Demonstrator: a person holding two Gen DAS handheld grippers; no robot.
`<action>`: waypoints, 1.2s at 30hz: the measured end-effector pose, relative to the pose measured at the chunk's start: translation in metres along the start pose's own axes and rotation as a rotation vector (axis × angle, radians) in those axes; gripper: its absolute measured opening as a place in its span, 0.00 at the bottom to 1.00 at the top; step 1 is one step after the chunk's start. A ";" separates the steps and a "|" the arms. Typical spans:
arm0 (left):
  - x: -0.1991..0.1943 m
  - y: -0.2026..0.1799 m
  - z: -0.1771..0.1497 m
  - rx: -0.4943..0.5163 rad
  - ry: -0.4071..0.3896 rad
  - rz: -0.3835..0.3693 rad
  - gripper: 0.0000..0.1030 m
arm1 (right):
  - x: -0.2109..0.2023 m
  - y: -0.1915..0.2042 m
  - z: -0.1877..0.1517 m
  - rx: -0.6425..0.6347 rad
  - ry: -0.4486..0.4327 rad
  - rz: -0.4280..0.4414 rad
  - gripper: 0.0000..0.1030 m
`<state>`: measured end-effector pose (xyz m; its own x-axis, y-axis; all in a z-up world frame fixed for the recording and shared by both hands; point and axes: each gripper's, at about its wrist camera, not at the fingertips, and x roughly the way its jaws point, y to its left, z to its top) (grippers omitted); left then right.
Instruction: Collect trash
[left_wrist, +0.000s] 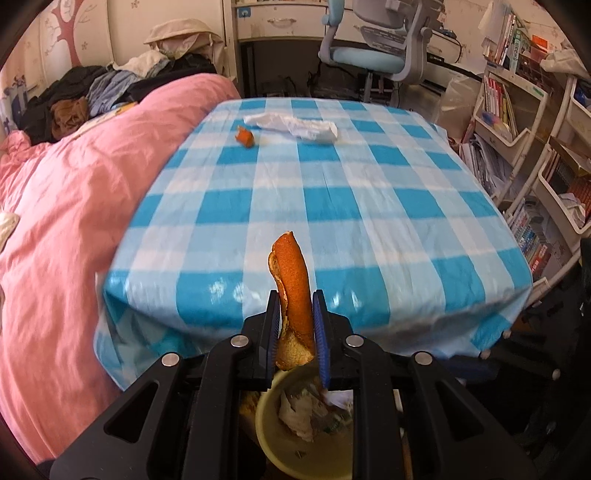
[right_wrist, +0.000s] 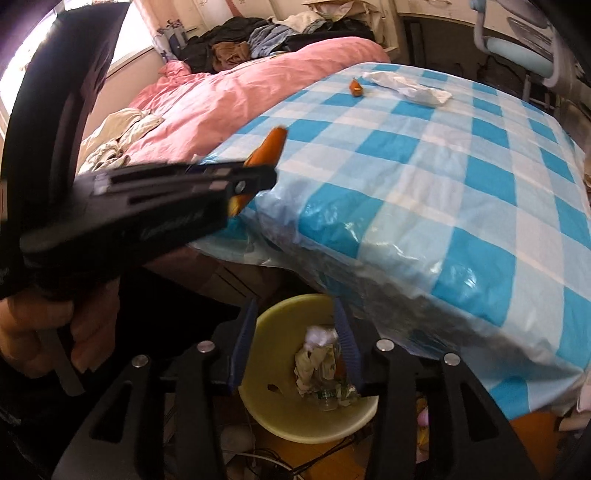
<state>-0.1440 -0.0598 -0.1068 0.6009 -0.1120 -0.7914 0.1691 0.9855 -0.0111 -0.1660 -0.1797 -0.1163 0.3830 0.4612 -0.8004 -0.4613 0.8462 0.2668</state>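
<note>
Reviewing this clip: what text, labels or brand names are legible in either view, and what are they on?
None reads clearly.
Book spines on the shelves: printed, too small and blurred to read.
Books on the upper shelf: lettering, unreadable.
Left gripper body, seen from the right wrist view: a pale embossed word, smeared by motion, unreadable.
Packaging in the bin: green print, too small to read.

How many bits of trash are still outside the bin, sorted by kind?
Orange peel: 2, one held in the left gripper as peel, one small piece on the table.
Tissue: 1.
Total: 3.
</note>
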 end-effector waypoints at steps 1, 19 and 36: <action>0.000 -0.001 -0.004 -0.001 0.008 -0.003 0.16 | -0.002 -0.001 -0.002 0.008 -0.005 -0.010 0.43; -0.029 -0.002 -0.023 -0.036 -0.080 0.029 0.73 | -0.036 -0.027 -0.005 0.134 -0.200 -0.183 0.71; -0.044 0.011 -0.019 -0.098 -0.182 0.092 0.82 | -0.043 -0.020 -0.005 0.087 -0.301 -0.304 0.84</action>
<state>-0.1840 -0.0417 -0.0838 0.7430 -0.0330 -0.6685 0.0355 0.9993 -0.0098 -0.1768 -0.2182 -0.0900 0.7130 0.2344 -0.6608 -0.2278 0.9688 0.0979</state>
